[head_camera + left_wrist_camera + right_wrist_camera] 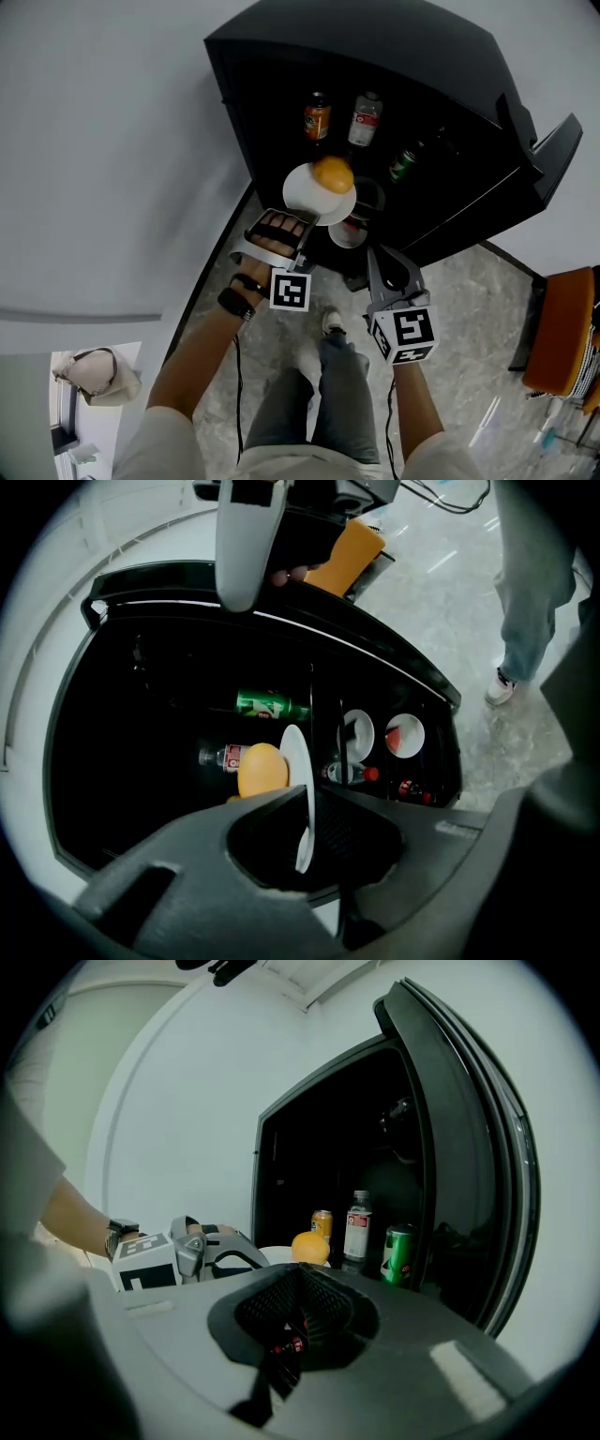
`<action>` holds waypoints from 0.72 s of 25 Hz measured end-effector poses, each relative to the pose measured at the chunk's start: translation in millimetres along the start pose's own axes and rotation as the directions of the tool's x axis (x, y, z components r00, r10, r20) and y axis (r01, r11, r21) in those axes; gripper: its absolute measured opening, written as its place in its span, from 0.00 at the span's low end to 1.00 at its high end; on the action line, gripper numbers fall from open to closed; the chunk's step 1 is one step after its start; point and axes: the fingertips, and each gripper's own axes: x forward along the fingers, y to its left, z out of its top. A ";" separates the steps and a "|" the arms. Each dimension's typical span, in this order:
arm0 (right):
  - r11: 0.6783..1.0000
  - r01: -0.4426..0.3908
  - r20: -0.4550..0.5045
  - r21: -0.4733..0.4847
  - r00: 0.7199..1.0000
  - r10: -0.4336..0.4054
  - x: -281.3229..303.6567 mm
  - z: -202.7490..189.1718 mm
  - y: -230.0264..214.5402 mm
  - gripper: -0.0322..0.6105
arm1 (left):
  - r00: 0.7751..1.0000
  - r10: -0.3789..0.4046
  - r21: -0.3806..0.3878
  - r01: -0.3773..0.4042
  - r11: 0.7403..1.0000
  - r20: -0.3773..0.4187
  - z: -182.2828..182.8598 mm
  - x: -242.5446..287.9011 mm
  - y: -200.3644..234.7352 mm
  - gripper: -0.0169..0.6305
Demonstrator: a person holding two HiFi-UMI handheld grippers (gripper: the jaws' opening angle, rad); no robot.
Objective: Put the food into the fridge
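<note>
You're in a plain indoor room, office-like: bare white walls (112,141), grey stone floor (469,309), a small black fridge (375,56) standing on it, an orange chair (560,328) nearby.

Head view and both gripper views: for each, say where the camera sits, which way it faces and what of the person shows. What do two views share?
Head view: on the head, looking steeply down at the open fridge; forearms, legs, left gripper and right gripper show.
Left gripper view: rides the left gripper, faces into the fridge past the plate in its jaws; a trouser leg shows.
Right gripper view: rides the right gripper, faces the fridge's drinks; the left forearm shows.
Shared: all three show the orange.
</note>
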 end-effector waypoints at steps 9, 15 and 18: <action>1.000 -0.009 -0.019 0.001 1.000 0.009 21.8 -13.2 -8.0 0.06 | 1.000 -0.012 0.007 0.012 1.000 -0.010 -8.0 27.7 -9.7 0.05; 0.999 -0.016 -0.010 0.041 1.000 0.016 28.0 -16.4 -10.6 0.06 | 1.000 -0.014 0.008 0.014 1.000 -0.019 -8.2 38.4 -7.1 0.05; 0.999 -0.007 -0.025 0.033 1.000 0.007 29.9 -19.7 -11.5 0.06 | 0.999 -0.031 -0.004 0.031 1.000 -0.020 -7.1 45.4 -5.6 0.06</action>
